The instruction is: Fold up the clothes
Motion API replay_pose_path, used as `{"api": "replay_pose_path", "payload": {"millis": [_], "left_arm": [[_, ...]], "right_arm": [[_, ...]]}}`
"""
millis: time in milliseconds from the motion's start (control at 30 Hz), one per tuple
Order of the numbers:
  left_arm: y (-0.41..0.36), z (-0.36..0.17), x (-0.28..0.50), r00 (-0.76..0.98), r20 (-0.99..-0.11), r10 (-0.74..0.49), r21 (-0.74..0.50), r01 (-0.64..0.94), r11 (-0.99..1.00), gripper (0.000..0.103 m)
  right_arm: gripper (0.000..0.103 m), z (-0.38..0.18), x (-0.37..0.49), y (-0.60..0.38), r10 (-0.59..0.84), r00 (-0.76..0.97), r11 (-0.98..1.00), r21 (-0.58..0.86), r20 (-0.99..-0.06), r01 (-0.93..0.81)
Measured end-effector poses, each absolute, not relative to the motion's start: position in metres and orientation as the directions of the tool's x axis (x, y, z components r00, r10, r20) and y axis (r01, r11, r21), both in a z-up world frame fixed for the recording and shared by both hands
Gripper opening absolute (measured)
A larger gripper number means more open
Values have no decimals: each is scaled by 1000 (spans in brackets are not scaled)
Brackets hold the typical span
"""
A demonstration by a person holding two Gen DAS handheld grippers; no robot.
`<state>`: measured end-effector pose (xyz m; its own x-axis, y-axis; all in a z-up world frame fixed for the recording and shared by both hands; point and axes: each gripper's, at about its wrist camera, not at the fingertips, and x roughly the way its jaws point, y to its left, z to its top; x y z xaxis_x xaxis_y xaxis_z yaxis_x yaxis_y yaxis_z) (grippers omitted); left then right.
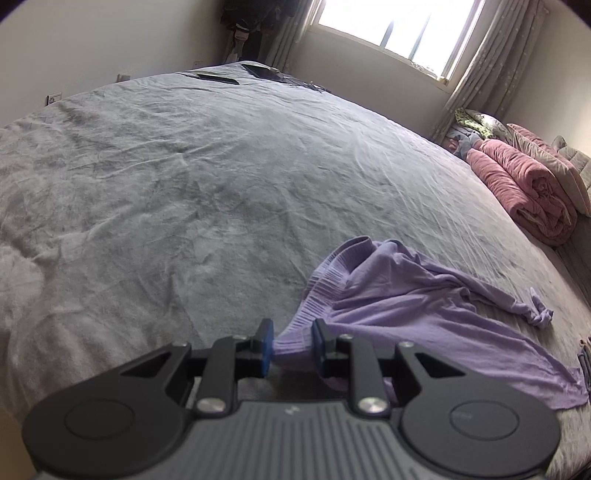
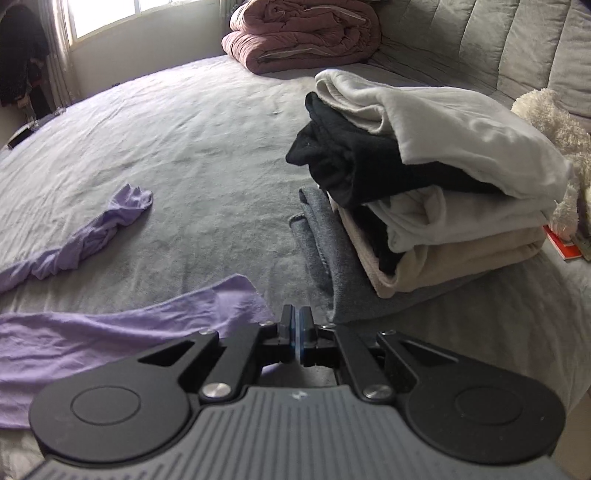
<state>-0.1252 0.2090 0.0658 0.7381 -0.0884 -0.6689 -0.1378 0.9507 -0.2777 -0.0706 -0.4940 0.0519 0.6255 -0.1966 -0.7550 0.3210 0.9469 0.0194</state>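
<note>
1. Low in the left wrist view, the left gripper [image 1: 291,347] sat with its blue pads [image 1: 266,341] clamped on a bunched ribbed band of the lilac knit garment [image 1: 424,310].
2. From that grip the lilac garment ran toward the lower right of the frame, crumpled and unfolded on the grey plush bed cover [image 1: 184,177]; one twisted end lay at right, near the frame's edge.
3. Right wrist view: the right gripper [image 2: 297,332] was clenched, blue pads together. A lilac edge passed under its left linkage, but whether any cloth was pinched between the pads could not be told.
4. Same view, the lilac garment [image 2: 122,339] filled the lower left, flat against the bed cover [image 2: 207,147]; a twisted sleeve-like strip lay apart at middle left.
5. Right of centre stood a stack of folded clothes [image 2: 443,177]: white on top, black beneath, then white and beige, all resting on a folded grey cloth [image 2: 325,266]. The stack lay just beyond the right gripper's tips, not touching them.
6. Top centre, a rolled pink quilt [image 2: 303,33] sat against the grey padded headboard [image 2: 498,40]; in the left wrist view it lay at the right edge.
7. A cream fluffy toy [image 2: 554,125] showed at the right edge behind the stack.
8. A bright window [image 1: 391,26] with pale curtains occupied the upper right of the left wrist view.
</note>
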Motion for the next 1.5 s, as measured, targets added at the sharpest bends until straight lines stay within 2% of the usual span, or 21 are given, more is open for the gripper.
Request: {"api": "replay_pose_path", "payload": {"millis": [100,167,200,233,300,467,500,533,567,600,700,800,867,933,1067,1167,1367,1500], "left_arm": [[201,61,-124,711,-698,-80,-224,-111,968,23],[202,59,-122,698,-710,-89,-231,-112,966,25],[203,58,-121,692,-716,-94,-235,-113,966,25],[204,57,-121,686,-721,-98,-241,-116,964,27],[213,57,-121,687,-719,-103,-281,-151,948,35],[235,62,-121,716,-694,-76,-351,-244,904,40],[238,62,-120,722,-688,-72,-365,-259,894,40],[238,62,-118,724,-685,-80,-376,-258,890,40],[238,63,-115,725,-683,-87,-385,-256,887,41],[235,63,-113,724,-684,-90,-379,-248,892,41],[223,63,-105,719,-689,-90,-346,-218,912,42],[215,63,-100,715,-693,-93,-325,-195,925,42],[214,63,-97,712,-696,-92,-316,-189,930,42],[212,63,-96,710,-699,-91,-311,-187,932,42],[210,64,-95,714,-694,-92,-310,-180,933,42],[208,65,-94,717,-690,-99,-310,-169,936,42],[199,68,-88,720,-684,-118,-306,-137,942,42],[196,71,-82,723,-680,-124,-310,-130,942,42]], "right_arm": [[2,48,-68,-491,-152,620,959,36,-769,280],[2,50,-66,-489,-131,634,962,56,-763,266],[9,51,-65,-489,-124,639,963,64,-759,263],[14,51,-62,-489,-124,641,962,66,-758,264],[14,51,-56,-490,-129,643,961,65,-755,269],[17,52,-40,-490,-128,660,967,54,-740,248],[29,52,-36,-489,-129,664,970,47,-737,240],[47,51,-32,-487,-132,665,972,34,-735,231],[52,50,-28,-485,-137,665,975,19,-734,222],[53,48,-23,-483,-136,662,978,8,-737,211],[53,42,-11,-477,-111,639,986,-5,-761,165],[50,31,-1,-468,-144,608,989,-86,-781,124],[36,25,4,-466,-158,592,987,-126,-790,95],[3,24,5,-461,-150,593,987,-150,-791,50],[3,27,2,-446,-242,625,956,-291,-742,25],[3,37,-1,-454,-282,646,951,-294,-709,93],[3,22,7,-457,-351,576,928,-357,-738,108],[3,25,11,-456,-339,583,936,-325,-739,132]]}}
